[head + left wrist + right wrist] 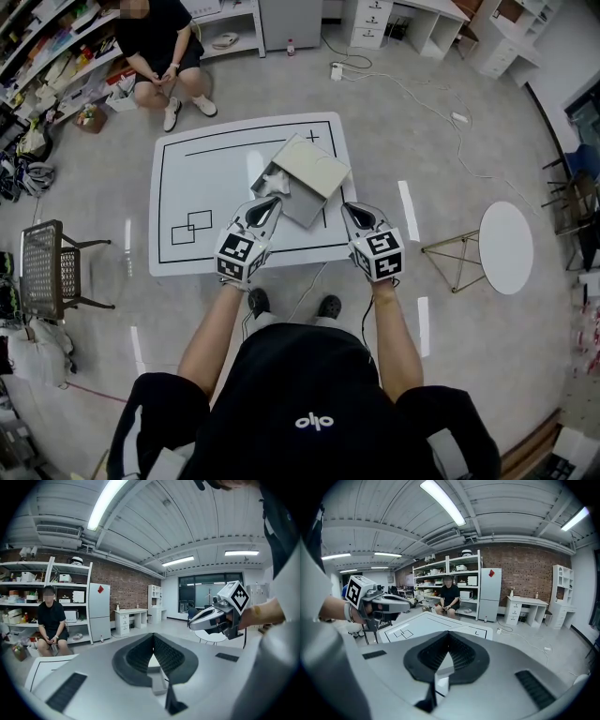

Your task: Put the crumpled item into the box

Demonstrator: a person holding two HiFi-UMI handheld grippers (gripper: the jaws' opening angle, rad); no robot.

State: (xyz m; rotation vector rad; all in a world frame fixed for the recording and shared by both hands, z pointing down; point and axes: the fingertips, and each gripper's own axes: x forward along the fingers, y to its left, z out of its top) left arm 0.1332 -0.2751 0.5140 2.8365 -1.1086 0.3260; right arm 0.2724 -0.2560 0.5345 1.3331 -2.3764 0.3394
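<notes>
Tongs on both sides are pinched together with nothing between them: the left tongs (274, 201) and the right tongs (346, 207) each show their tips meeting in their own gripper view, just a sliver of background behind. From the head view they hover side by side over the near edge of the white surface (187, 159), the one with black outlines drawn on it, and both point away from the wearer toward the box (317, 169). The box sits around the middle of the surface, slightly right, turned at an angle with its lid flap lifted. The crumpled item (272, 181), a small white wad, is tucked at the box's open left end under that flap. It looks to be inside, though I can't tell how deep. The left tongs' tips are near it but apart from it; the right tongs are just near of the box's right corner. Off the surface, a person (159, 47) sits at the far left, a mesh chair (42, 267) stands at the left, and a round white side table (506, 248) is out to the right.
</notes>
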